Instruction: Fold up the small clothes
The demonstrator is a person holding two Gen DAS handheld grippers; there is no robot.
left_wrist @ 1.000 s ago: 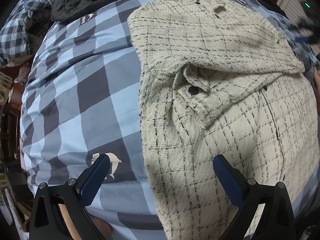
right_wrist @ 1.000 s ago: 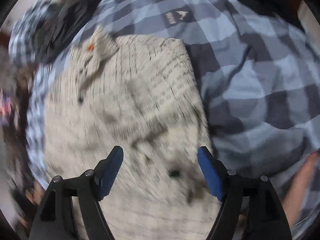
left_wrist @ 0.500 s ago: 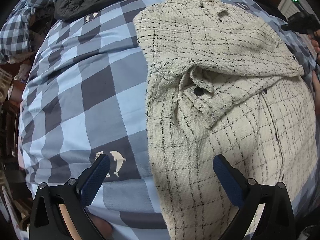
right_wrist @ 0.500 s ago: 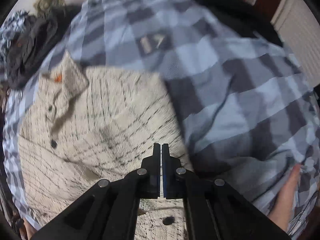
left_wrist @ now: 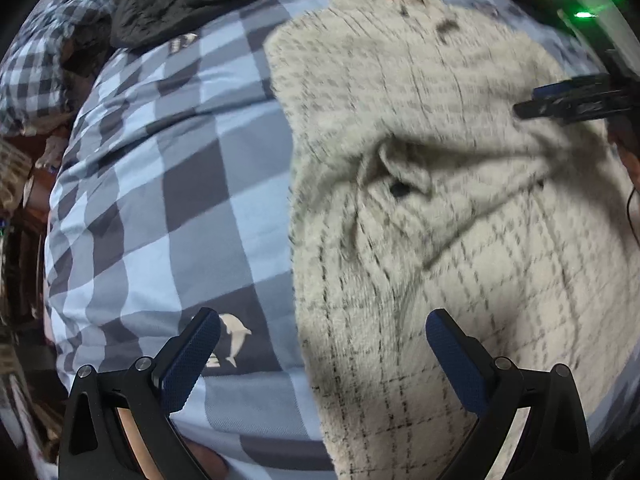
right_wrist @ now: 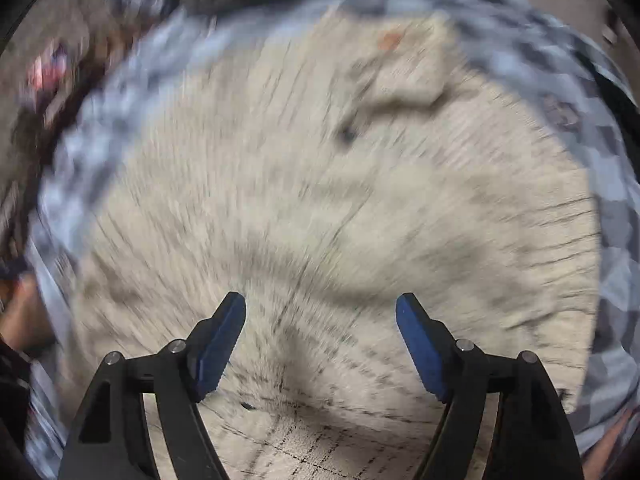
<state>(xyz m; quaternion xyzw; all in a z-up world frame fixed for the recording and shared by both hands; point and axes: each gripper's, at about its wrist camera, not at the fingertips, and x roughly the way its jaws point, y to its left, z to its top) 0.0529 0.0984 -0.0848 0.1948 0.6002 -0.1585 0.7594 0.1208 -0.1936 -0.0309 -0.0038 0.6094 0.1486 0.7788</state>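
A cream tweed jacket (left_wrist: 420, 184) with thin black checks and black buttons lies on a blue-and-grey checked bedspread (left_wrist: 168, 184), one sleeve folded across its front. My left gripper (left_wrist: 320, 344) is open and empty, hovering over the jacket's left lower edge. My right gripper (right_wrist: 320, 336) is open and empty above the jacket (right_wrist: 320, 184), which fills its blurred view. The right gripper also shows in the left wrist view (left_wrist: 568, 100) at the jacket's right side.
A pile of dark clothes (left_wrist: 192, 4) lies at the far end of the bed. A blue-checked garment (left_wrist: 36, 60) lies at the far left. The bed's edge drops away on the left.
My right gripper was shut half a second ago and is now open; it has swung over the jacket. My left gripper has shifted slightly and stays open.
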